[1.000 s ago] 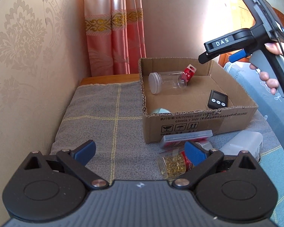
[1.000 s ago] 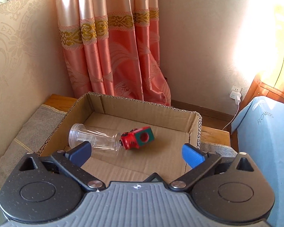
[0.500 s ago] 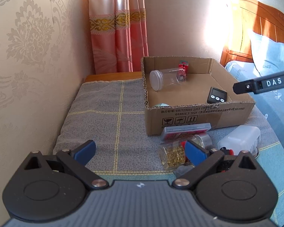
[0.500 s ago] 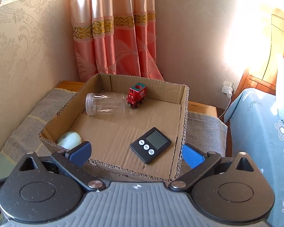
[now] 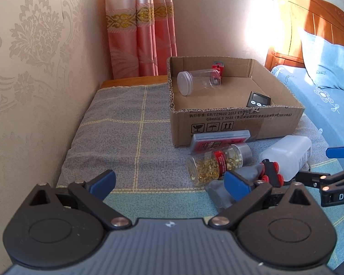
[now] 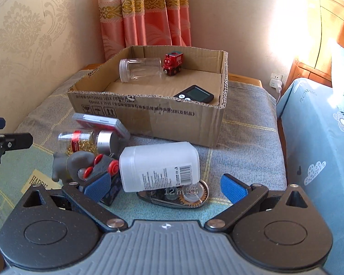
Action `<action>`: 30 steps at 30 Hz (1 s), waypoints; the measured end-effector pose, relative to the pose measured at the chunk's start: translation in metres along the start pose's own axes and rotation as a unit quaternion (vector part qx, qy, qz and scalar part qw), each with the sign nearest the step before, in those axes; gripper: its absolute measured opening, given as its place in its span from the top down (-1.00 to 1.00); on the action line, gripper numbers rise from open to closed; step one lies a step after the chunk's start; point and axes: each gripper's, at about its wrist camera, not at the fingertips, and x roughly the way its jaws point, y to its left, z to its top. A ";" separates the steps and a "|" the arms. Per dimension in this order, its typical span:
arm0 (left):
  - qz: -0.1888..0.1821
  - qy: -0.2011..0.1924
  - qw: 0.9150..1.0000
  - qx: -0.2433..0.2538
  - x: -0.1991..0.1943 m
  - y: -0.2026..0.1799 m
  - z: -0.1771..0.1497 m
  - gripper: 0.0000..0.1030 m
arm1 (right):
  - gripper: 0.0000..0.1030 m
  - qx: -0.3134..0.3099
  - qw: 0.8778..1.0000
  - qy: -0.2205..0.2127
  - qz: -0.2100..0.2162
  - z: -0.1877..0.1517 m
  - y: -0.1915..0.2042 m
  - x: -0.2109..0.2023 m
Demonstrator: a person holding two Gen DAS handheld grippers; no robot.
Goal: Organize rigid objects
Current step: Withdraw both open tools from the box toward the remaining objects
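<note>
An open cardboard box (image 5: pixel 236 119) (image 6: pixel 149 116) holds a clear jar (image 6: pixel 140 70) on its side, a red toy train (image 6: pixel 173 63) and a black timer (image 6: pixel 195 94). In front of the box lie a flat red case (image 5: pixel 220 141), a jar of gold capsules (image 5: pixel 215 165), a grey toy with red wheels (image 6: pixel 80 163), a white bottle (image 6: pixel 159 167) and a tape measure (image 6: pixel 181 196). My right gripper (image 6: pixel 165 186) is open low over the cloth, the white bottle just ahead between its fingers. My left gripper (image 5: pixel 169 182) is open and empty, left of the pile.
A grey checked cloth (image 5: pixel 126 123) covers the table. The patterned wall (image 5: pixel 34 68) runs close on the left, a pink curtain (image 5: pixel 140 34) hangs behind. A bed with a blue flowered sheet (image 6: pixel 321 137) and a wooden headboard (image 5: pixel 321 23) borders the right side.
My right gripper came back from above the box and dropped to the pile in front of it. My left gripper drew back a little. Both stayed open.
</note>
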 end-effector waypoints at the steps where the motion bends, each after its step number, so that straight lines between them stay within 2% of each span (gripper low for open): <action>1: -0.002 0.003 1.000 0.001 0.001 -0.001 -0.001 -0.95 | -1.00 -0.004 1.000 0.007 -0.002 -0.003 0.002 0.005; 10: -0.029 0.018 0.999 0.024 0.015 -0.018 0.000 -0.95 | -1.00 0.015 1.000 0.026 -0.008 -0.019 -0.006 0.031; 21: -0.077 0.025 0.995 0.054 0.042 -0.049 0.009 -0.96 | -1.00 -0.009 1.000 0.010 -0.013 -0.027 -0.007 0.037; 26: -0.062 0.035 0.996 0.045 0.051 -0.044 0.004 -0.99 | -1.00 -0.010 1.000 0.001 -0.013 -0.028 -0.007 0.037; 30: -0.072 0.043 0.996 0.031 0.048 -0.027 -0.006 -0.99 | -1.00 -0.010 1.000 -0.004 -0.013 -0.029 -0.008 0.037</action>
